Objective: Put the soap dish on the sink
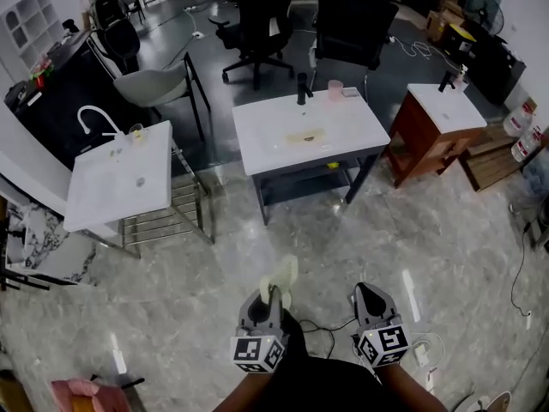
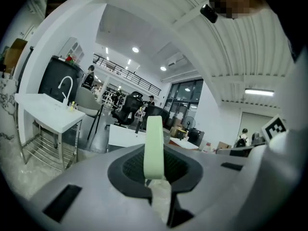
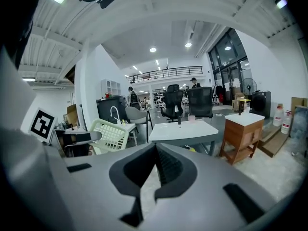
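A pale green slatted soap dish stands on edge between the jaws of my left gripper, which is shut on it low in the head view, over the marble floor. In the left gripper view the soap dish shows edge-on, rising from the left gripper. My right gripper is beside it to the right, shut and empty. The right gripper view shows the right gripper with jaws together and the soap dish at left. A white sink with a dark tap stands ahead.
A second white sink on a metal rack is at left, a third sink on a wooden cabinet at right. Office chairs stand behind the middle sink. A pink cup sits on its back edge. A cable lies at right.
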